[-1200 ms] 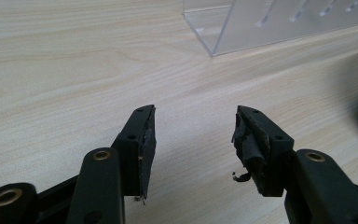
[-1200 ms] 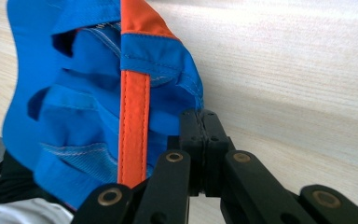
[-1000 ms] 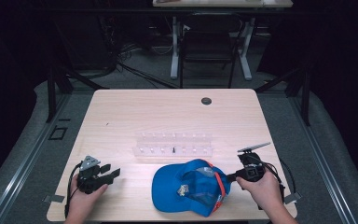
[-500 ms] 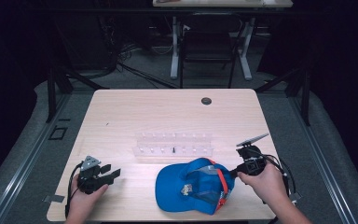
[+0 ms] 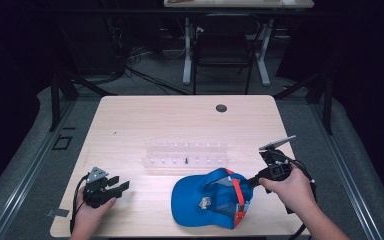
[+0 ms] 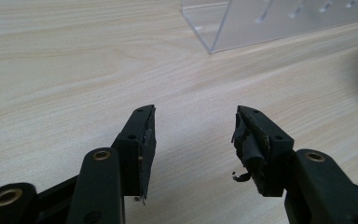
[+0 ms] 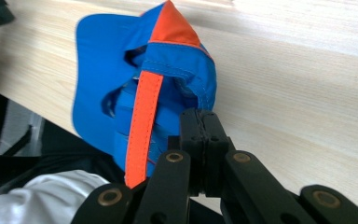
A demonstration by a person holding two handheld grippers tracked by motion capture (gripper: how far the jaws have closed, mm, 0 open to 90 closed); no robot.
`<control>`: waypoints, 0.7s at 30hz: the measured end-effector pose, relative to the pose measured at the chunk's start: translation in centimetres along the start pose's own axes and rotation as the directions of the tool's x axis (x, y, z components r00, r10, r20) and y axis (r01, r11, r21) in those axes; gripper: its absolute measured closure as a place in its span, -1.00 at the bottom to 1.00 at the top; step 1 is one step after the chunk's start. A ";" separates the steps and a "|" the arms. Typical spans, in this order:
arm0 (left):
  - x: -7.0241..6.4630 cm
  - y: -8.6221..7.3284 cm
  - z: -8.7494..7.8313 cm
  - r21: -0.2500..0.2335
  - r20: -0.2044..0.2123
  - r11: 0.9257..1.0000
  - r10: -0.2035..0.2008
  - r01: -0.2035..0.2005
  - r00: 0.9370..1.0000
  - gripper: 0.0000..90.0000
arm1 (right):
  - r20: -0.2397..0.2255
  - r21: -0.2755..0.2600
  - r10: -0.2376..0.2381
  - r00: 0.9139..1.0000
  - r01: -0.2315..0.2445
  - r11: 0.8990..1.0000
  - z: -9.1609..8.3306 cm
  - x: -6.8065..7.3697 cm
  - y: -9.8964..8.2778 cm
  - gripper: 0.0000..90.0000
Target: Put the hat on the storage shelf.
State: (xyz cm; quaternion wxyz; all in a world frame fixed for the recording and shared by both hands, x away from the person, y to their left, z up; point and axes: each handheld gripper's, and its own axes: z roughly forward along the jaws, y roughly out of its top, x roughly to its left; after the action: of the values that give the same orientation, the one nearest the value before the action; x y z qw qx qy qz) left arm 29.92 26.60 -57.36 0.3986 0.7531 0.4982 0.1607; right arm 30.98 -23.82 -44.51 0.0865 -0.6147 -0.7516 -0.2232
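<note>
The right gripper was clamped on the back edge of the blue cap, its jaws pressed together on the fabric beside the orange strap. The right hand came in from the lower right corner of the high view, forearm angled toward the middle of the surface, wrist raised so that the gripper sat above the wood with its grey plate tilted upward. The cap lay near the front edge of the surface, brim toward the person's left, its rear part lifted by the grip while the brim rested low. In the right gripper view the cap hung just ahead of the closed jaws, with the wood behind it.

The left gripper rested near the front left corner, held low by the left hand, its jaws open with nothing between them. A clear plastic rack stood beyond the cap, apart from both grippers.
</note>
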 end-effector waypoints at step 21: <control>0.0 0.0 0.0 0.004 -0.002 1.000 0.001 -0.001 1.000 0.09 | -0.188 0.007 0.079 0.979 -0.079 0.997 -2.3 0.3 1.1 1.00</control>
State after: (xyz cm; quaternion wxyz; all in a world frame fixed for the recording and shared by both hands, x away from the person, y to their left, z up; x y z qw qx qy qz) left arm 29.93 26.58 -57.39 0.3966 0.7540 0.4984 0.1606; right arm 31.61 -24.39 -42.14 0.1658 -0.6202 -0.7149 -0.2771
